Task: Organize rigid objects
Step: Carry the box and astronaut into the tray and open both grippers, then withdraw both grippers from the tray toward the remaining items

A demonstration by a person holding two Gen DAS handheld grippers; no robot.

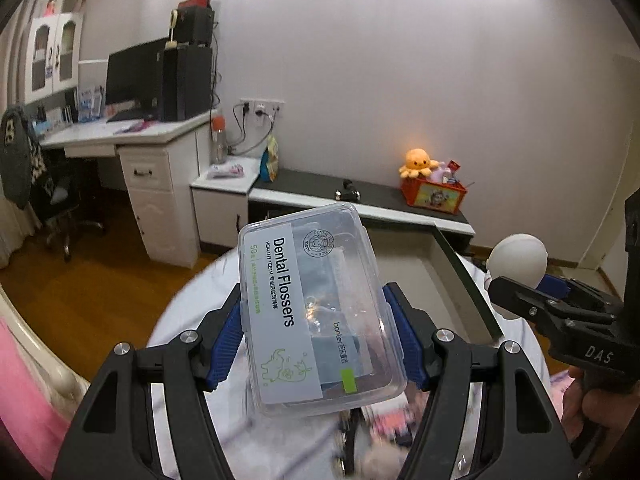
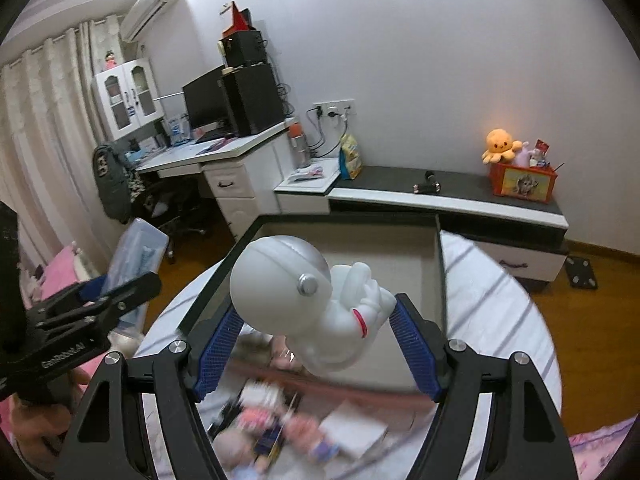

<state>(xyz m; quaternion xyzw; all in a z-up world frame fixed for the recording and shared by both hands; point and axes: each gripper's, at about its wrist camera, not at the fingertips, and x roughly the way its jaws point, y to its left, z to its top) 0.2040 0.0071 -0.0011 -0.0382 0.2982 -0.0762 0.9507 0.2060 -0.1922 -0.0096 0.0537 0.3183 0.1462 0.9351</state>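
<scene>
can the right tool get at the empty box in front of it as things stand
Probably yes: the open box lies just ahead, nothing above it. But the right tool already grips the white astronaut figure, so it could only drop that in.

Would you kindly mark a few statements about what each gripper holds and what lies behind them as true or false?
1. The left gripper is clamped on a clear Dental Flossers box. True.
2. The right gripper is empty. False: its blue pads hold a white astronaut figure.
3. An orange octopus plush sits on the red storage box on the low cabinet. True.
4. The open drawer-like box behind the astronaut is packed full. False: the visible part of its inside is bare.
5. The monitor on the desk is dark. True.
</scene>
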